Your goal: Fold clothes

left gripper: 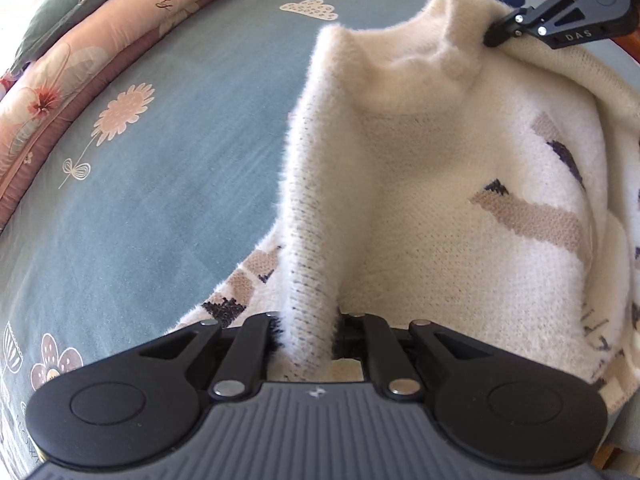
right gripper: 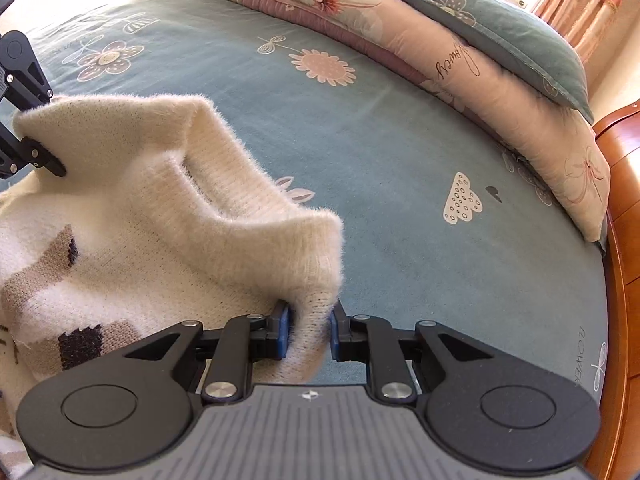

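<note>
Here the cream sweater (left gripper: 420, 168) with tan and dark patches lies partly lifted over the blue flowered bed sheet (left gripper: 160, 184). The left claw (left gripper: 308, 340) is clamped tight on a fuzzy fold of it. The right claw (right gripper: 308, 332) pinches another fold near the collar between its blue pads (right gripper: 282, 332). A pink quilt (right gripper: 500, 92) and a green pillow (right gripper: 492, 28) lie along the far edge of the bed, beside a wooden frame (right gripper: 624, 216).

We see a fuzzy cream knit sweater (left gripper: 420, 184), ribbed at the edge, on a matt blue cotton-like bedsheet (left gripper: 168, 184). We note matt black plastic on the left gripper (left gripper: 308, 332) with shiny metal rivets, and there's glossy orange wood on the bed frame (right gripper: 624, 240).
</note>
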{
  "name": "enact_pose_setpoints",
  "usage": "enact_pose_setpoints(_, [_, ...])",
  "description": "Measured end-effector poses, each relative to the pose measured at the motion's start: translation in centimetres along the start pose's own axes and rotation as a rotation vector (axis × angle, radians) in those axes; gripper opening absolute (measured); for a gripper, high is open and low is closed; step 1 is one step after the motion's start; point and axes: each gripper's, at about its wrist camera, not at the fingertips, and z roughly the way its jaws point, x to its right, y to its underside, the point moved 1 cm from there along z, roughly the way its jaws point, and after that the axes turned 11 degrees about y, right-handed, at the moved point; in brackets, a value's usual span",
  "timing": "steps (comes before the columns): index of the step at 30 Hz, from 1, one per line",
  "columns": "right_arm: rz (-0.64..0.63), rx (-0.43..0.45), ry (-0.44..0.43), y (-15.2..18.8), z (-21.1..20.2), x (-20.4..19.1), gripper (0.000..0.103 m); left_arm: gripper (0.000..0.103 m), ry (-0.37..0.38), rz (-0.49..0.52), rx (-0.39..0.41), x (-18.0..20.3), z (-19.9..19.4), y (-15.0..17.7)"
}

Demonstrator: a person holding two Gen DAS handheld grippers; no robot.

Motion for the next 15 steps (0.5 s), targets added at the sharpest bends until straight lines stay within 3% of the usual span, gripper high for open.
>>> enact_pose_setpoints(15, [0.074, 0.049, 0.087, -5.4, 8.4, 1.8, 0.019, 0.006, -0.102, -0.116, 0.054, -5.9, 3.1, -3.5])
